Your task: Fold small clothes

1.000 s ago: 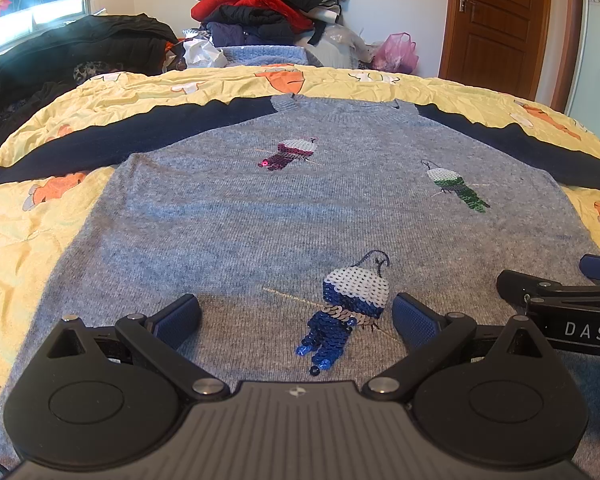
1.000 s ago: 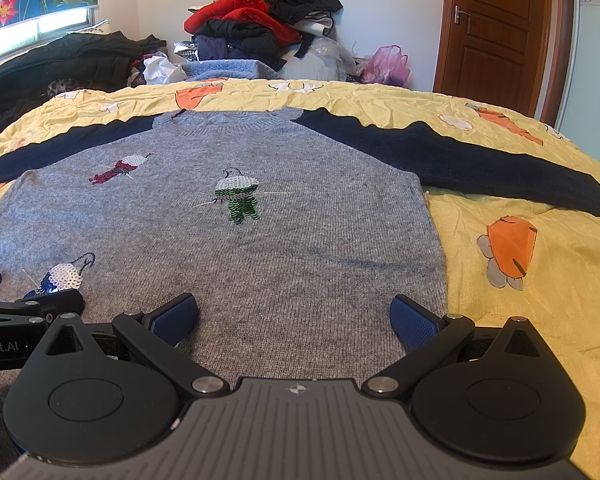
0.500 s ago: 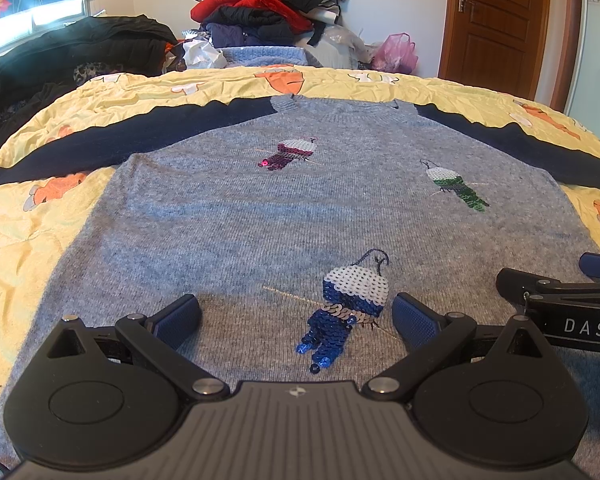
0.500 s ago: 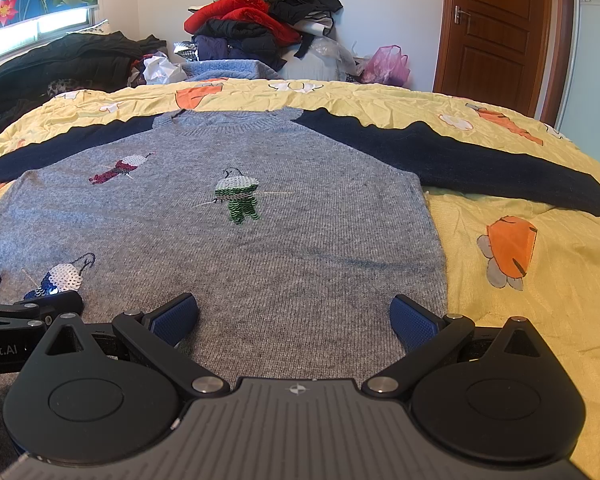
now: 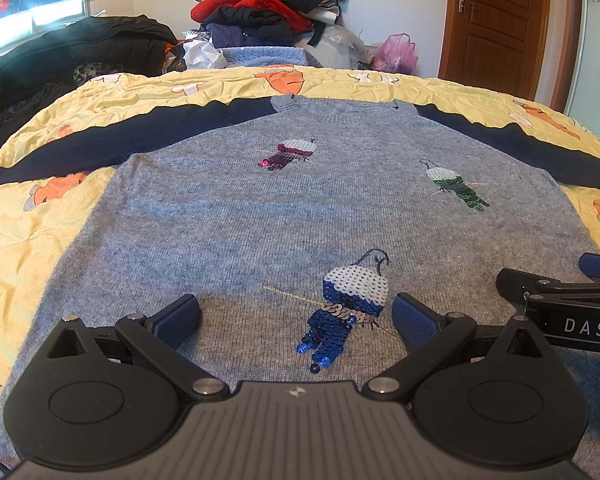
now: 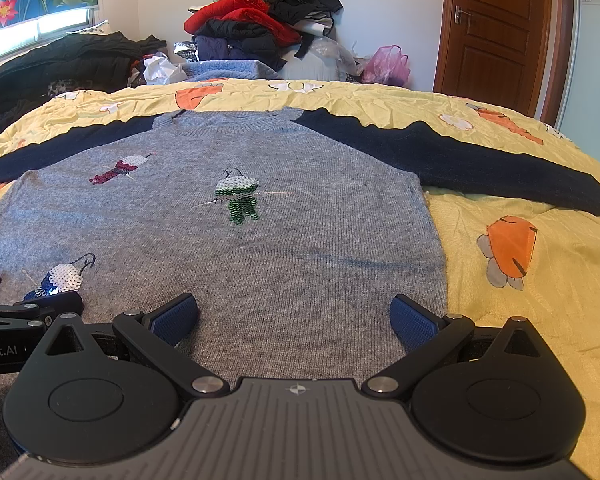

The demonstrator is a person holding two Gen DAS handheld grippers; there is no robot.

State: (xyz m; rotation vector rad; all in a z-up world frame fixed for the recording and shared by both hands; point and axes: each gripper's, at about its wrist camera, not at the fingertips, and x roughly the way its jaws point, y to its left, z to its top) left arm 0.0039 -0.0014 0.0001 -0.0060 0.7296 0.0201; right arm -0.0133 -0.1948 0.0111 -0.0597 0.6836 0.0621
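A grey knit sweater with navy sleeves and three sequin figures lies flat, face up, on the bed; it also shows in the right wrist view. Its sleeves are spread out to both sides. My left gripper is open and empty, low over the hem near the blue sequin figure. My right gripper is open and empty, low over the hem near the sweater's right edge. Each gripper shows at the edge of the other's view.
The sweater lies on a yellow bedspread with orange prints. A pile of clothes is stacked beyond the far edge of the bed, dark coats lie at far left, and a wooden door is at far right.
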